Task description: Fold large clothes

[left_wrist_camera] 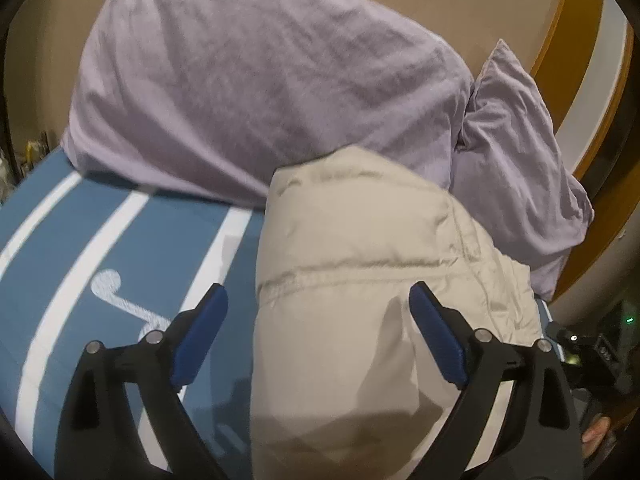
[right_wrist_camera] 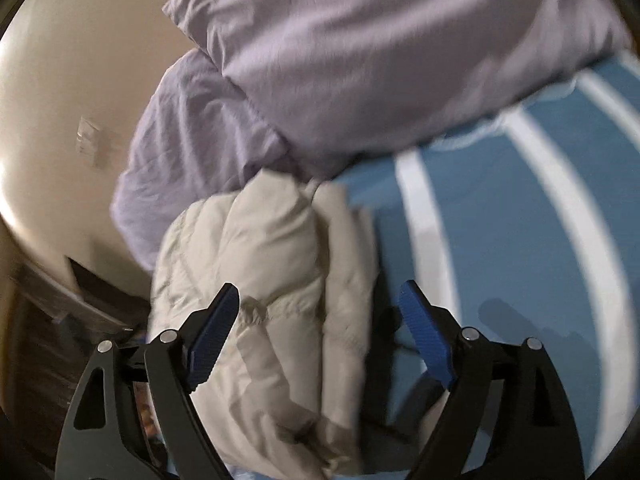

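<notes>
A beige puffy quilted jacket [left_wrist_camera: 360, 280] lies bundled on a blue bed cover with white stripes [left_wrist_camera: 100, 240]. My left gripper [left_wrist_camera: 320, 296] is open, its blue-padded fingers wide apart, with the jacket's near end between and beneath them. In the right wrist view the same jacket [right_wrist_camera: 260, 264] lies folded in thick layers. My right gripper [right_wrist_camera: 320, 296] is open above it, the left pad over the jacket and the right pad over the blue cover [right_wrist_camera: 500, 260]. The view is motion-blurred.
A large lilac pillow [left_wrist_camera: 260, 92] and a smaller lilac pillow [left_wrist_camera: 516, 168] lean against the beige wall behind the jacket. They also show in the right wrist view [right_wrist_camera: 380, 52]. A wooden door frame [left_wrist_camera: 572, 52] stands at the right. The other gripper's black body [left_wrist_camera: 592, 352] shows at the right edge.
</notes>
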Motion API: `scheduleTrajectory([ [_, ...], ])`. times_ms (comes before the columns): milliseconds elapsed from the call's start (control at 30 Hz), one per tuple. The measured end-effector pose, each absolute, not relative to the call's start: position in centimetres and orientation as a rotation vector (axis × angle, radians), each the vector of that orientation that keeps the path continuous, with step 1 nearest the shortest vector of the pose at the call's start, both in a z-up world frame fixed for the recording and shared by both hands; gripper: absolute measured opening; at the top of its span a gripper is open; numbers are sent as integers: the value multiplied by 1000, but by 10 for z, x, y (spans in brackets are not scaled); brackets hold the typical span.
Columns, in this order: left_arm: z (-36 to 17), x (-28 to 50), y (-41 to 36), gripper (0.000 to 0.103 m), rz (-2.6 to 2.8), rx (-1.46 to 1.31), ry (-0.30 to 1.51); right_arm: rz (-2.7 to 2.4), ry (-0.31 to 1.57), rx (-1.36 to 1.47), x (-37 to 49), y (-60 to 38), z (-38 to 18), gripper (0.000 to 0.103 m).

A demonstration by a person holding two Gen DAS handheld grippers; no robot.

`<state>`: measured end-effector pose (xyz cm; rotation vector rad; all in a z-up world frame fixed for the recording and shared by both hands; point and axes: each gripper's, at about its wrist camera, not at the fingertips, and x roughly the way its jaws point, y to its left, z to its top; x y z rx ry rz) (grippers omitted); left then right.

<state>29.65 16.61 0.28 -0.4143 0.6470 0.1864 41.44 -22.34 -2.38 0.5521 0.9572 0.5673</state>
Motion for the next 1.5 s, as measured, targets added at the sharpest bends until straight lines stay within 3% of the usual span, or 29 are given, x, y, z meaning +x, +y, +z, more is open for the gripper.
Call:
scheduleTrajectory([
  [200,25,302,128,99,252,-227,567,513,815,271,408,-172,20,82],
  [333,30,313,101,100,312,-68,534,505,746,154,405,-133,22,63],
  [433,21,324,94,100,331,-3,565,494,726,101,407,-114,15,56],
  [767,-9,331,115,101,246,-123,602,460,725,17,415,-102,-20,56],
  [1500,-27,333,110,101,254,-99,558,430,709,62,420,-106,-44,65],
])
